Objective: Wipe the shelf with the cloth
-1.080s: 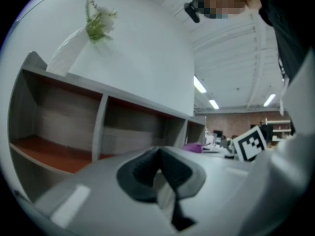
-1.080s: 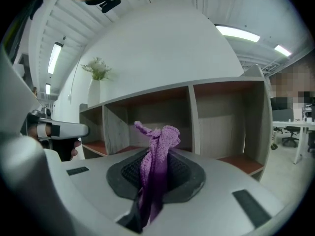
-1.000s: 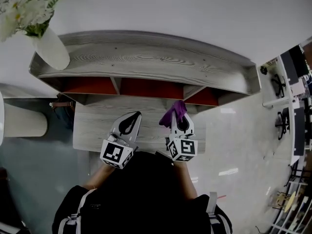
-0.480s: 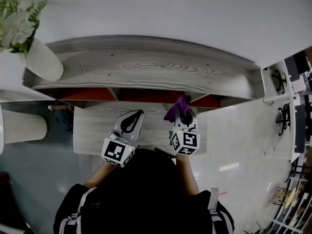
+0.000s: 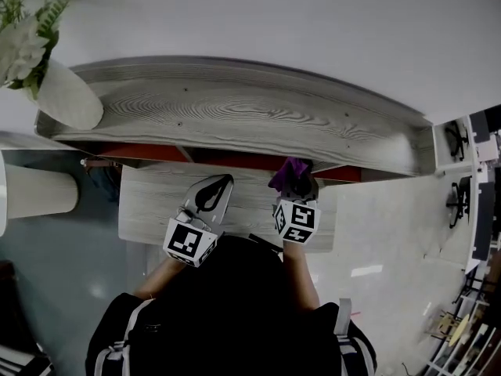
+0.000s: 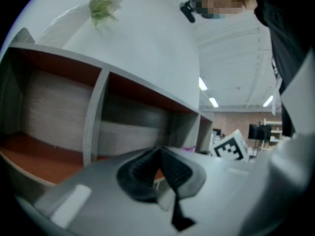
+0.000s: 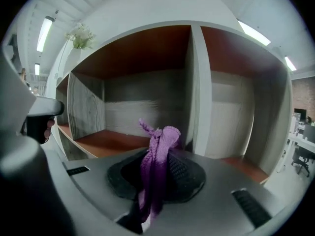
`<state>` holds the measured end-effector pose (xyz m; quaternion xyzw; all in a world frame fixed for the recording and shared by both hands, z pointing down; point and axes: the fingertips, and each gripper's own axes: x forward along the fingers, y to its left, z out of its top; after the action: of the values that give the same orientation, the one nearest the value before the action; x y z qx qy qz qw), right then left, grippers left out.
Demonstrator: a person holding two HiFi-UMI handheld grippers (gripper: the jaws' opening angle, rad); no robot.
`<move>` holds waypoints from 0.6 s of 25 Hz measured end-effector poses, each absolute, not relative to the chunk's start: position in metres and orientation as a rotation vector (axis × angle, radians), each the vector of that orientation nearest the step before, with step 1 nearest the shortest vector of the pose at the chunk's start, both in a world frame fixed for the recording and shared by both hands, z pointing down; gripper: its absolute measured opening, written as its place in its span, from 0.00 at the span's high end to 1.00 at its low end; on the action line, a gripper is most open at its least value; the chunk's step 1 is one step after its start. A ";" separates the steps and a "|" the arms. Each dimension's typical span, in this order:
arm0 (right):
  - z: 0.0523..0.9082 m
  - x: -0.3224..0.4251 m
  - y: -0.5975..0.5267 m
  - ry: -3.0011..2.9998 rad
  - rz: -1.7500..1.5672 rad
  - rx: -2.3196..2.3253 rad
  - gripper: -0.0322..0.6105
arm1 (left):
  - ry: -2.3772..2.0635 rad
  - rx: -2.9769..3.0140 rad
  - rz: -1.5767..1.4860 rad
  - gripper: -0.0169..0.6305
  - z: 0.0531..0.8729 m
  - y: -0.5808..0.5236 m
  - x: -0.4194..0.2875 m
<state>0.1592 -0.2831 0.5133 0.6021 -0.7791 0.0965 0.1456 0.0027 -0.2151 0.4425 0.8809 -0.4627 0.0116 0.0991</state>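
A white vase of pale flowers [image 5: 66,100] stands on the left end of the grey wood-grain shelf with red-brown compartments [image 5: 258,120]. In front of the shelf, the left tool [image 5: 225,181] has its jaws pressed together with nothing between them. Further right, the right tool [image 5: 296,188] clamps a knitted purple cloth [image 7: 158,146] at the mouth of the compartments, near an upright divider [image 7: 199,92].

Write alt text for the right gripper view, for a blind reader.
The right gripper is shut on a purple cloth whose bunched end sticks up past the fingers. Straight ahead stands an open shelf with reddish-brown compartments split by a pale upright divider.
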 end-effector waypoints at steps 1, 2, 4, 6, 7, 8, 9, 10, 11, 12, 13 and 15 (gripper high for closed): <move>0.514 0.159 -0.284 -2.242 0.278 1.729 0.87 | -1.370 2.602 0.033 0.97 0.443 -0.216 0.003; 0.515 0.159 -0.285 -2.241 0.277 1.724 0.87 | -1.370 2.599 0.030 0.97 0.444 -0.217 0.003; 0.516 0.158 -0.287 -2.233 0.273 1.713 0.87 | -1.366 2.595 0.028 0.97 0.446 -0.219 0.004; 0.518 0.157 -0.288 -2.215 0.265 1.699 0.87 | -1.358 2.594 0.030 0.97 0.448 -0.221 0.005; 0.519 0.157 -0.289 -2.203 0.261 1.690 0.87 | -1.354 2.594 0.030 0.97 0.448 -0.221 0.006; 0.520 0.156 -0.290 -2.192 0.259 1.680 0.87 | -1.350 2.595 0.030 0.97 0.449 -0.221 0.007; 0.521 0.156 -0.291 -2.180 0.258 1.670 0.87 | -1.347 2.596 0.031 0.97 0.449 -0.222 0.008; 0.521 0.155 -0.292 -2.169 0.259 1.660 0.87 | -1.344 2.599 0.031 0.97 0.449 -0.222 0.008; 0.522 0.155 -0.293 -2.159 0.263 1.651 0.87 | -1.343 2.600 0.032 0.97 0.449 -0.222 0.008; 0.523 0.154 -0.294 -2.150 0.269 1.642 0.87 | -1.342 2.602 0.031 0.97 0.449 -0.223 0.007; 0.523 0.154 -0.295 -2.142 0.276 1.634 0.87 | -1.342 2.602 0.030 0.97 0.449 -0.223 0.006; 0.524 0.152 -0.297 -2.123 0.285 1.618 0.87 | -1.342 2.599 0.024 0.97 0.449 -0.223 0.003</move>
<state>0.1523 -0.2966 0.5243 0.5871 -0.7703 0.1032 0.2265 0.0033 -0.2226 0.4493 0.8833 -0.4562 0.0082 0.1078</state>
